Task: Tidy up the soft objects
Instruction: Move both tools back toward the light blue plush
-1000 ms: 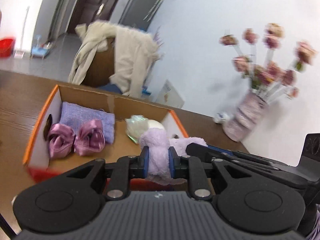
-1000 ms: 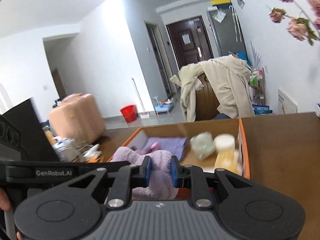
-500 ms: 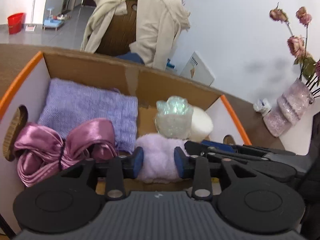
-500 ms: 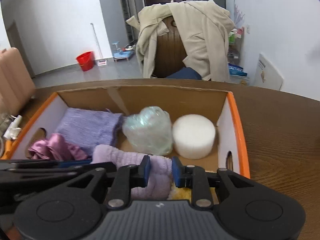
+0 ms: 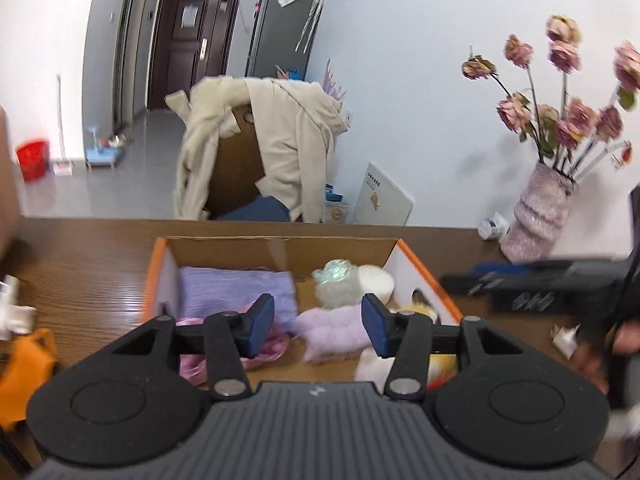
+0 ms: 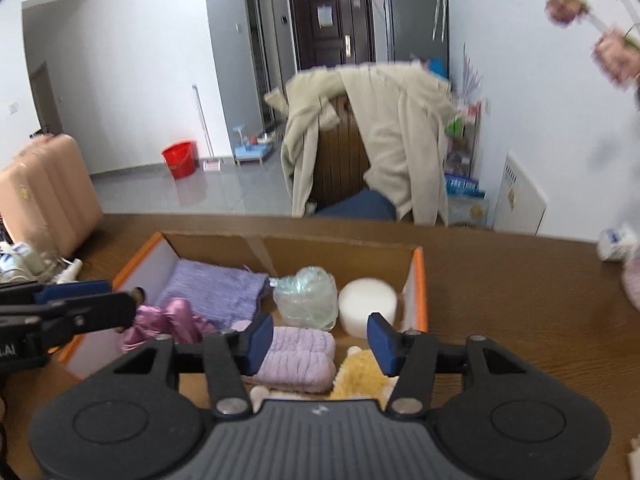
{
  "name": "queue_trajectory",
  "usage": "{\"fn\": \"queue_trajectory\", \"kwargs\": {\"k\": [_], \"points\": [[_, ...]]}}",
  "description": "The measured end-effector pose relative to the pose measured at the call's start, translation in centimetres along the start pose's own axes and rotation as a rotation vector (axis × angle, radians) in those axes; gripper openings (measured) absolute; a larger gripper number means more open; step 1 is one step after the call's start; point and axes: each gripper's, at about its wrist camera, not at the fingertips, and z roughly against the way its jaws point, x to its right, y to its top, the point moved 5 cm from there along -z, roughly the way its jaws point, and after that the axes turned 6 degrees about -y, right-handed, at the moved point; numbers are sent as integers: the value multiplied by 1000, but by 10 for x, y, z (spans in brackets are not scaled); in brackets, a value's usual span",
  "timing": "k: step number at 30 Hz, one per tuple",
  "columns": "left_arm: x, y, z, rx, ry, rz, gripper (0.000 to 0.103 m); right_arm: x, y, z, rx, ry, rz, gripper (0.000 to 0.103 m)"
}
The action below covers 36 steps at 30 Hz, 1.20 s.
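Note:
A fluffy lilac cloth [image 5: 334,332] [image 6: 298,354] lies in the front of an orange-rimmed cardboard box [image 5: 158,264] [image 6: 418,276]. My left gripper [image 5: 318,330] hovers over it, jaws opening, pads clear of it. My right gripper [image 6: 320,342] is also opening above the box, nothing pressed between its pads. Inside the box also lie a folded purple towel [image 5: 236,290] [image 6: 216,294], a pink satin bow [image 6: 168,322], a clear plastic wad [image 6: 306,298], a white foam disc [image 6: 368,306] and a yellow fuzzy thing [image 6: 360,378].
The box sits on a brown wooden table [image 6: 520,300]. A pink vase of dried roses [image 5: 538,216] stands at the right back. An orange item [image 5: 24,368] lies at the left edge. A chair draped with a beige coat [image 6: 380,144] stands behind the table.
Both grippers carried the lilac cloth into the box, then let go and pulled back. Their jaws went from shut on the cloth to wide apart.

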Motion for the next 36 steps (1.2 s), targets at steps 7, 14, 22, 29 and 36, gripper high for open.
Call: {"fn": "queue_trajectory", "kwargs": {"k": [7, 14, 22, 29, 36], "points": [[-1, -19, 84, 55, 77, -62, 62, 4, -13, 92, 75, -17, 26, 60], [9, -69, 164, 159, 158, -125, 77, -17, -54, 165, 158, 22, 38, 69], [20, -166, 234, 213, 147, -68, 86, -49, -145, 245, 302, 72, 21, 82], [17, -237, 266, 202, 191, 9, 93, -77, -248, 268, 325, 60, -43, 85], [14, -243, 266, 188, 194, 4, 93, -104, -306, 265, 253, 61, 27, 85]]}}
